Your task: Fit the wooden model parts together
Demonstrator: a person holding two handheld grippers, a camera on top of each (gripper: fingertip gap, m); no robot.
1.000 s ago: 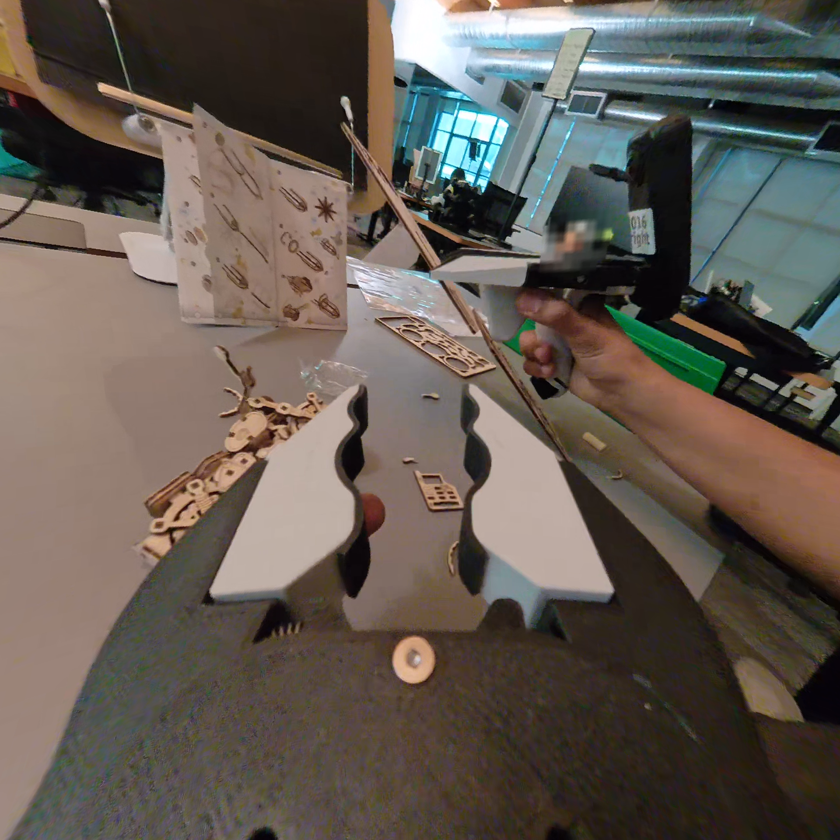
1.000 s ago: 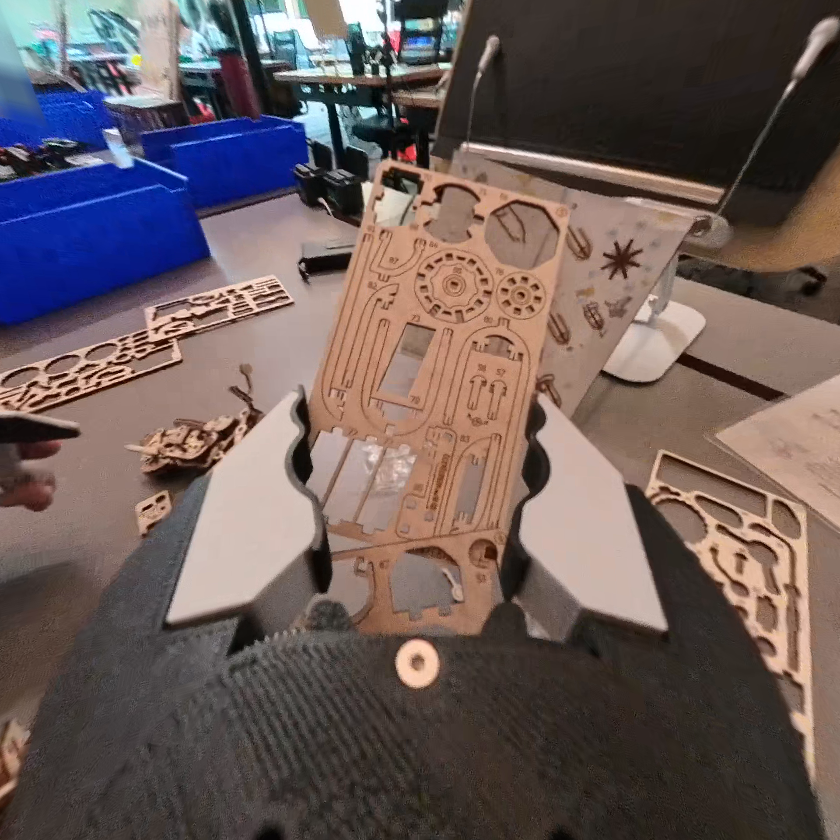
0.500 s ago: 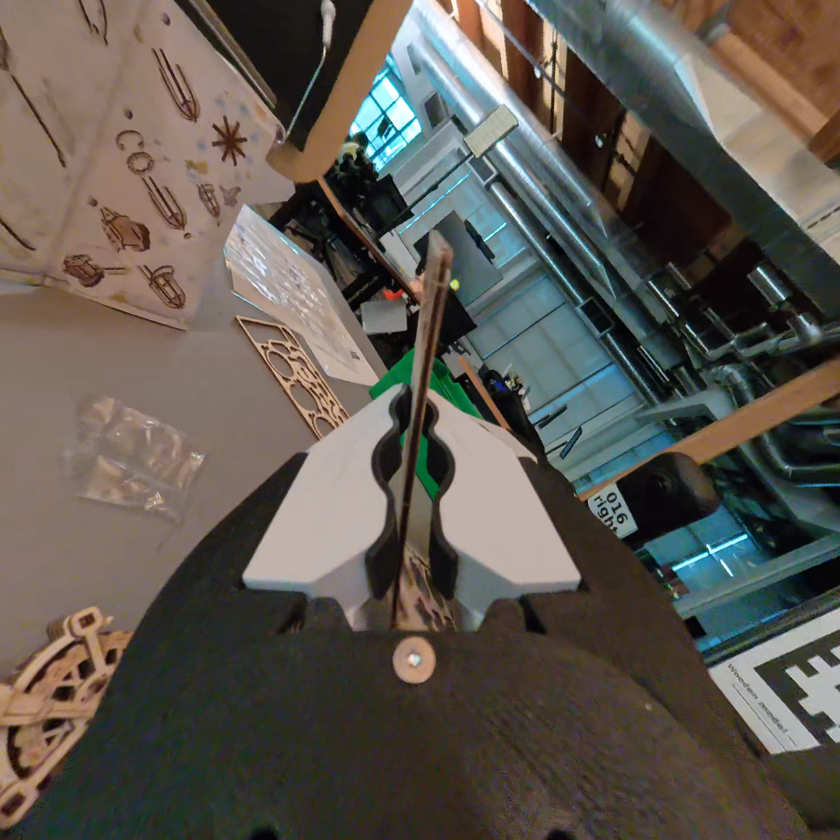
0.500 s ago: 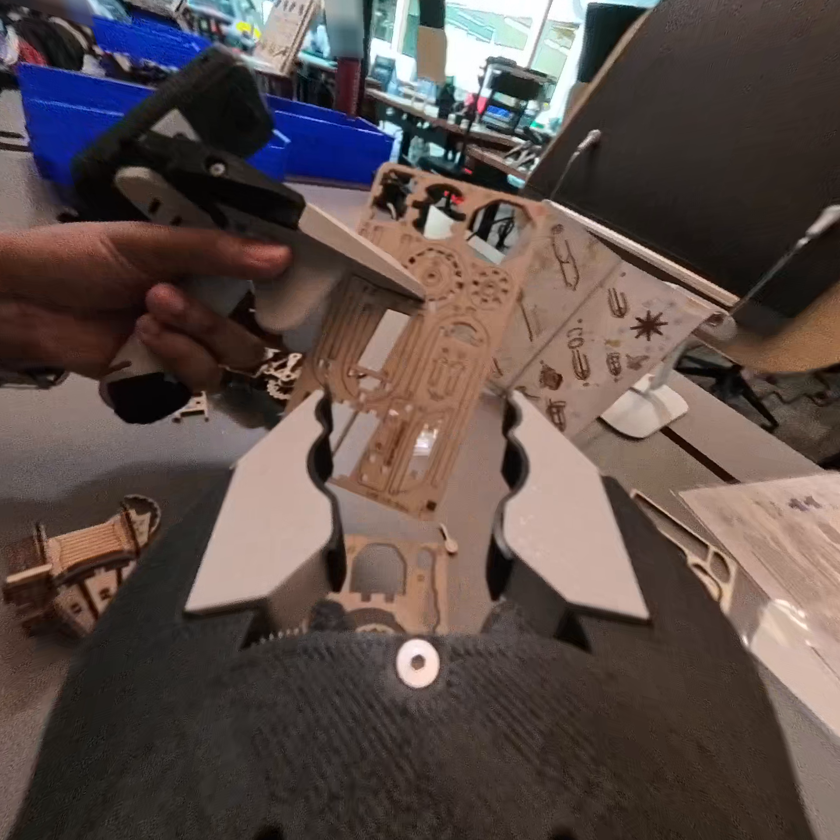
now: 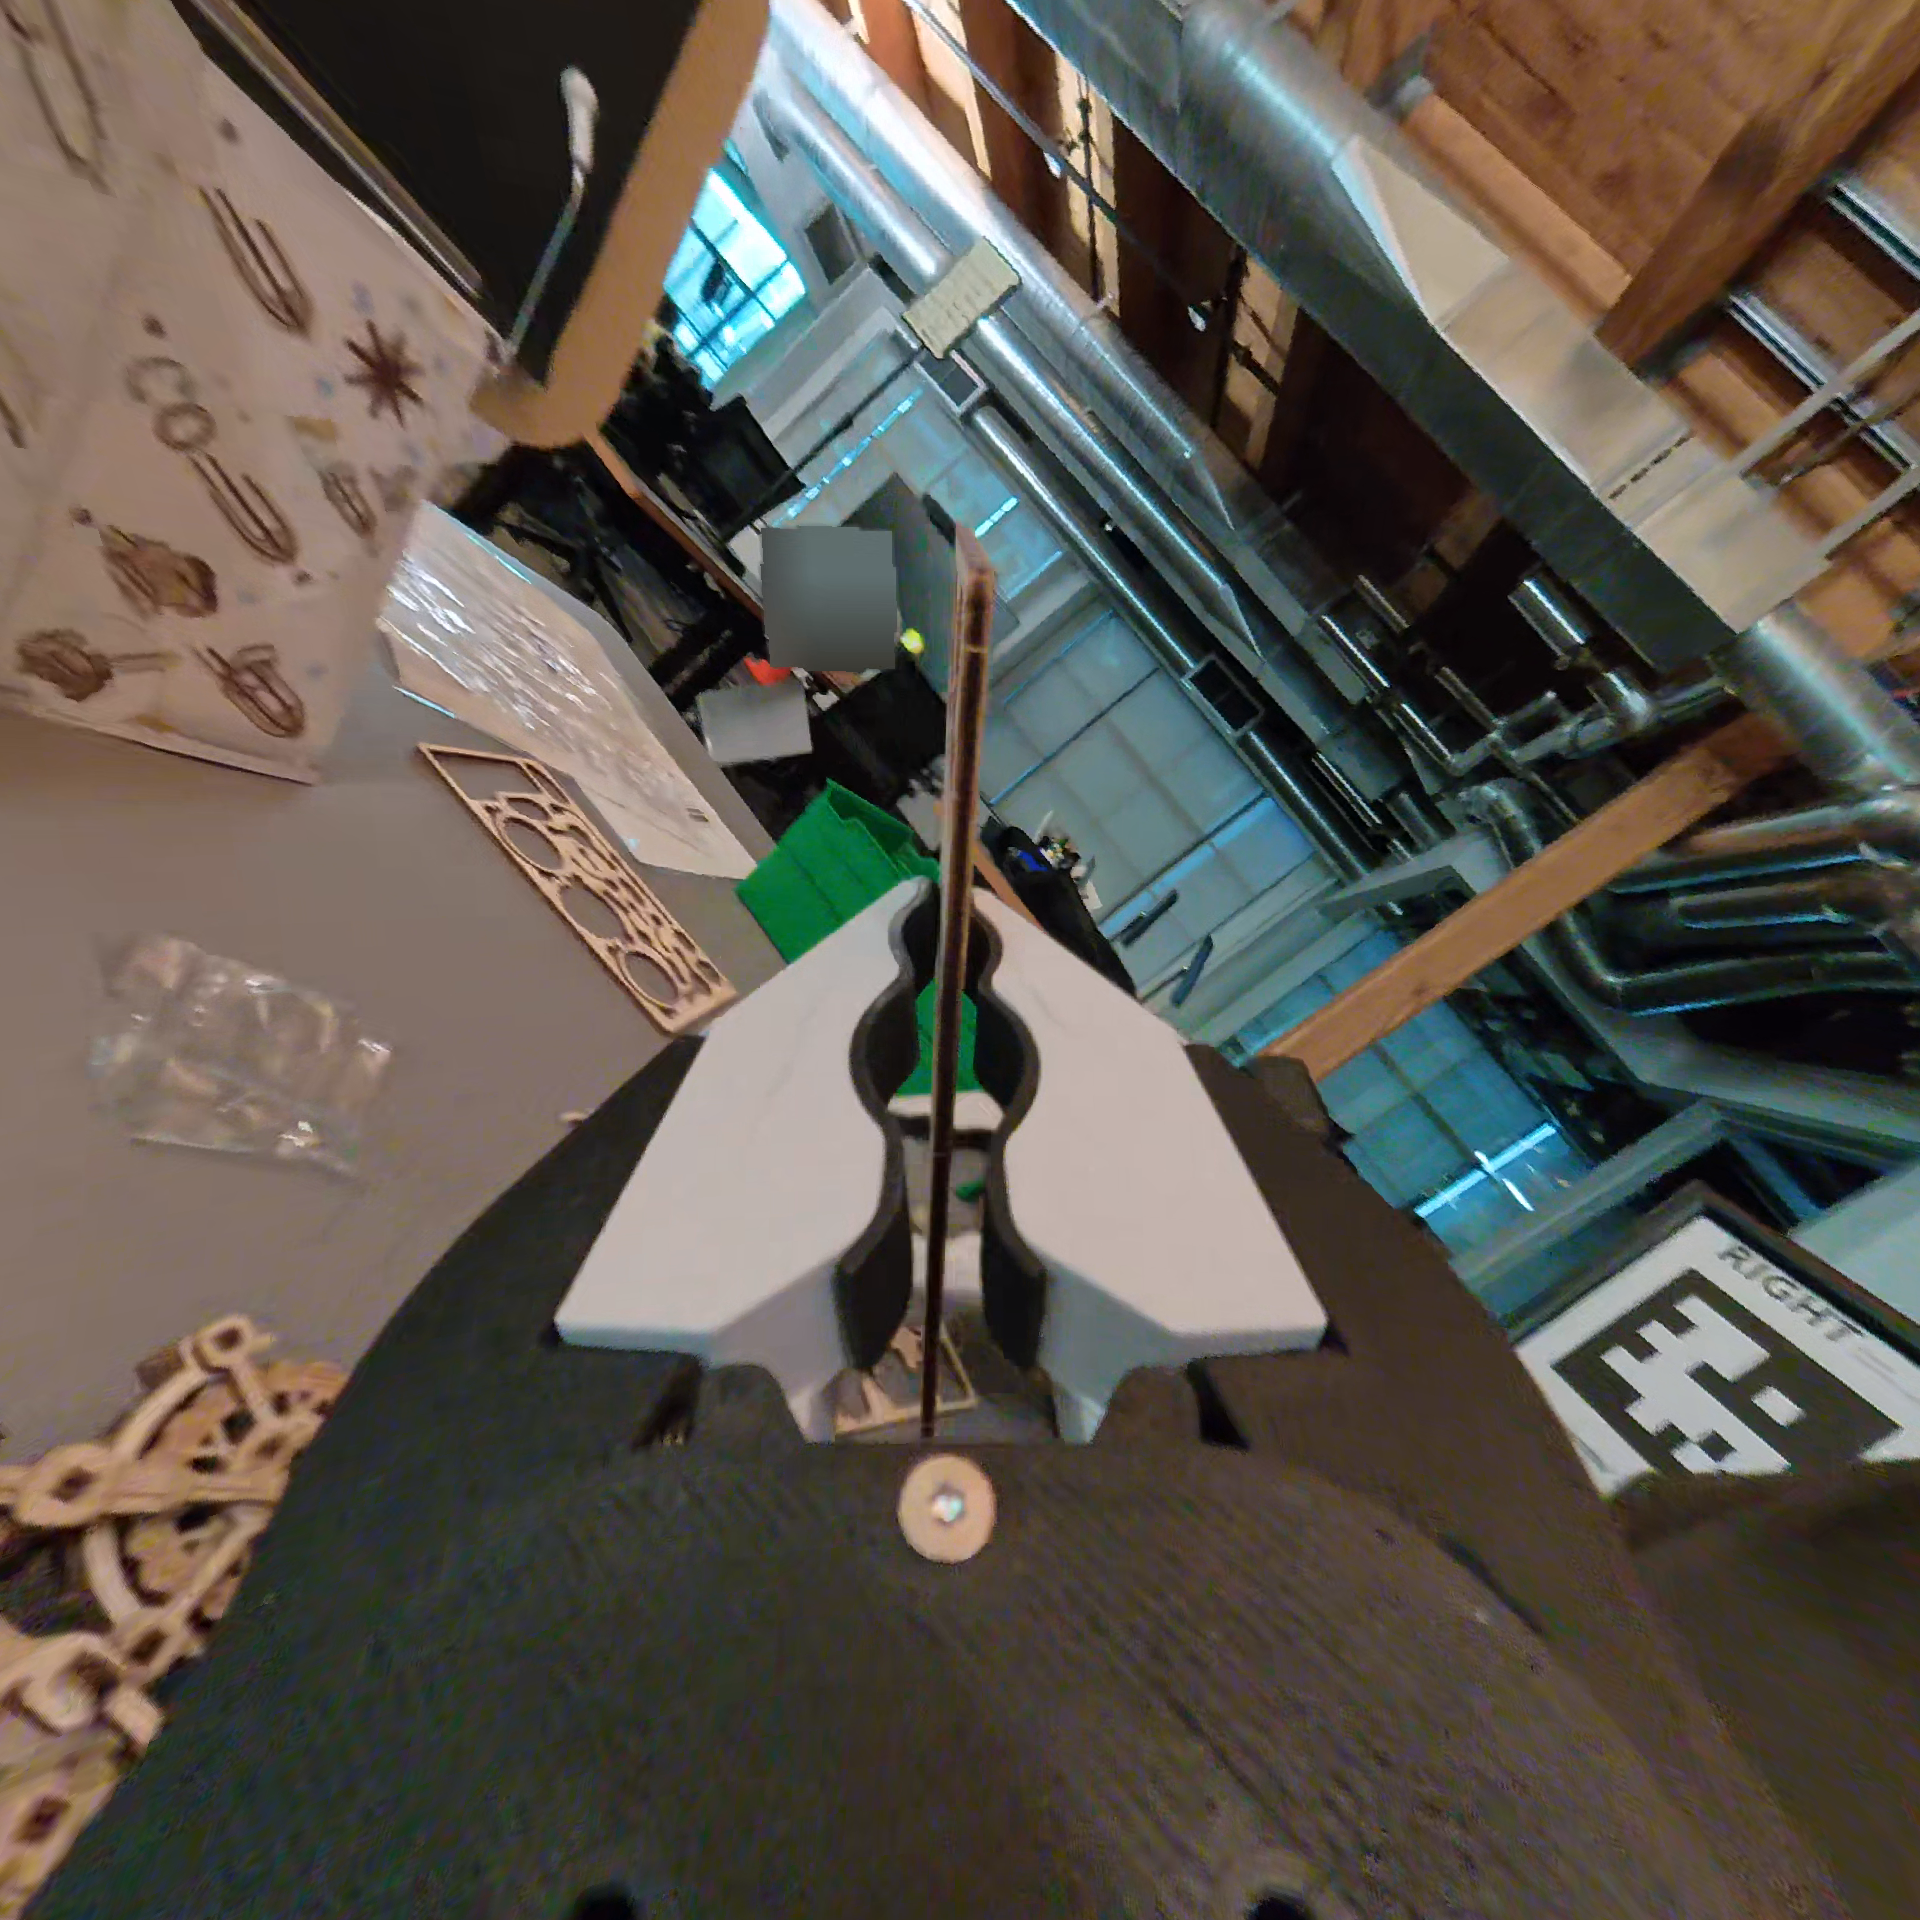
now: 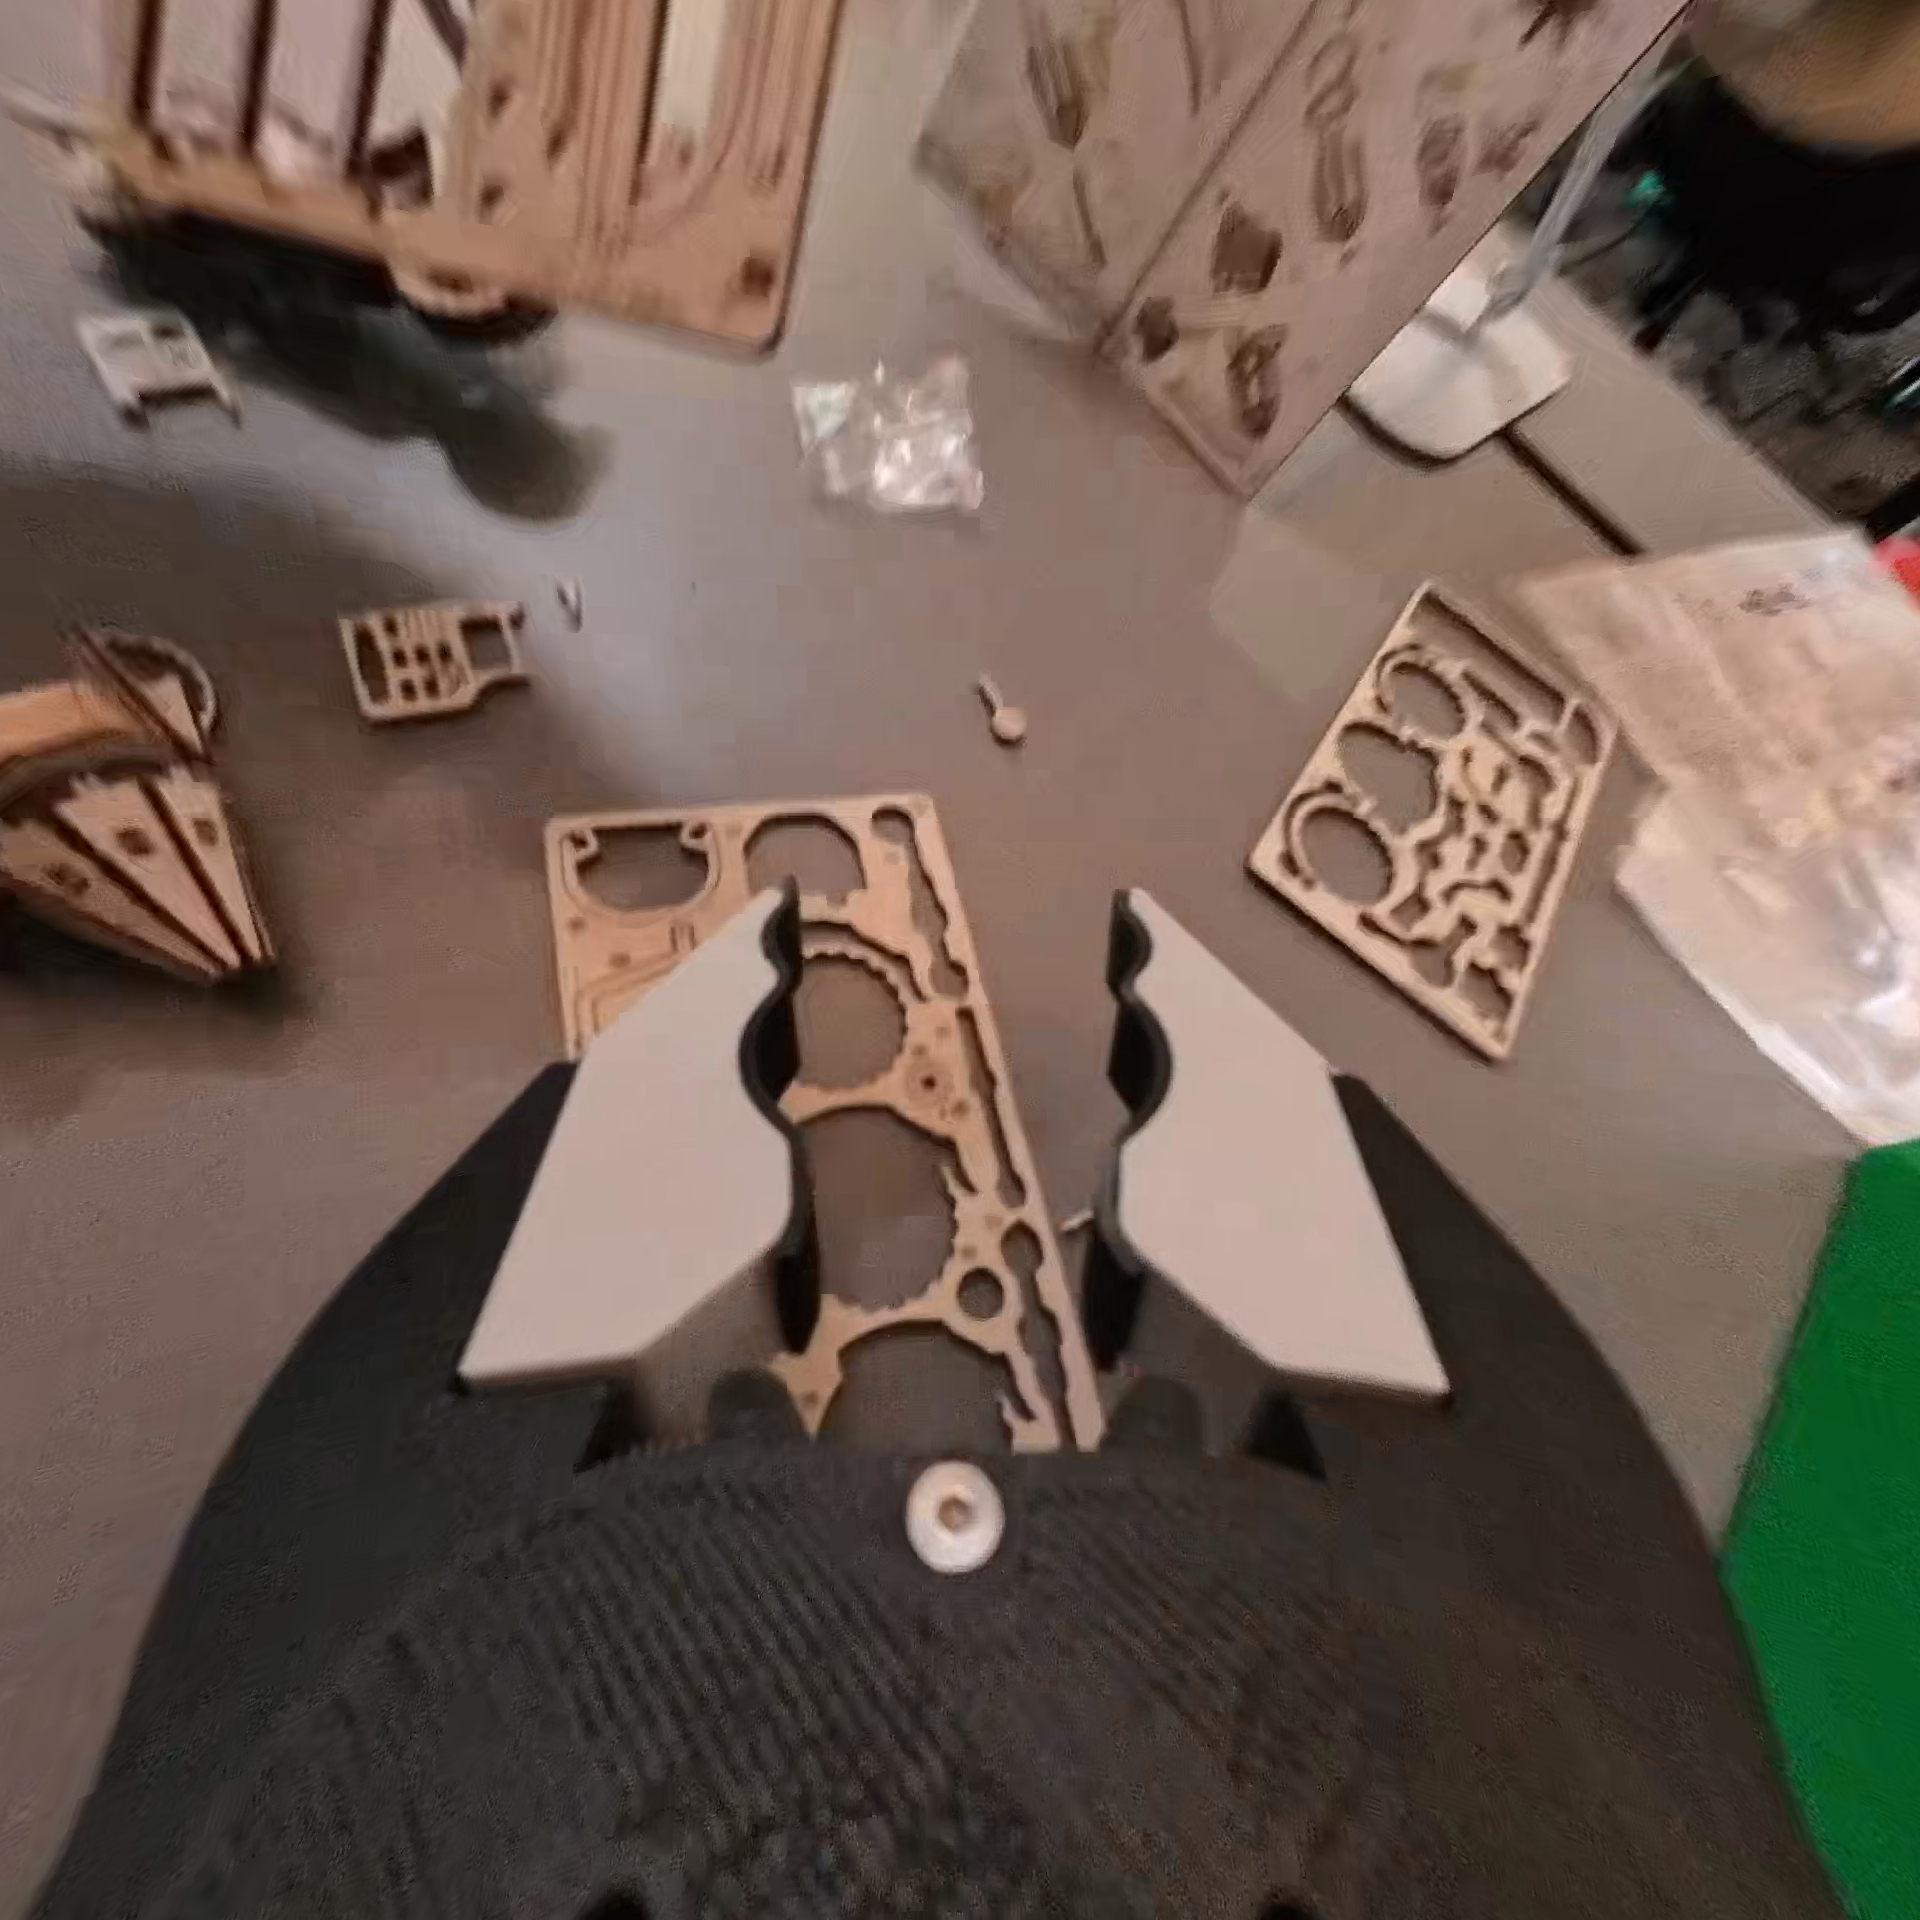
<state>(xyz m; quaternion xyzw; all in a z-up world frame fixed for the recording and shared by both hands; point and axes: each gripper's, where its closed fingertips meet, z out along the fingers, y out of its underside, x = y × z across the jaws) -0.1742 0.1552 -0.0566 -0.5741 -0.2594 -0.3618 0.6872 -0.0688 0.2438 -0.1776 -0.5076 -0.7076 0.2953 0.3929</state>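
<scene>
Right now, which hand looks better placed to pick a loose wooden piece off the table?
Right. Its gripper is open and empty above the table with loose pieces; the left gripper is shut on a wooden sheet.

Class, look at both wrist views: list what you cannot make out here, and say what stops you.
- Wooden sheet in the left gripper, left wrist view: edge-on, so its cut-outs are hidden.
- The same sheet, right wrist view: blurred and cut by the top edge.
- Punched-out sheet beneath the open right gripper: partly covered by the fingers.
- Half-built model, right wrist view: cut by the left edge.
</scene>
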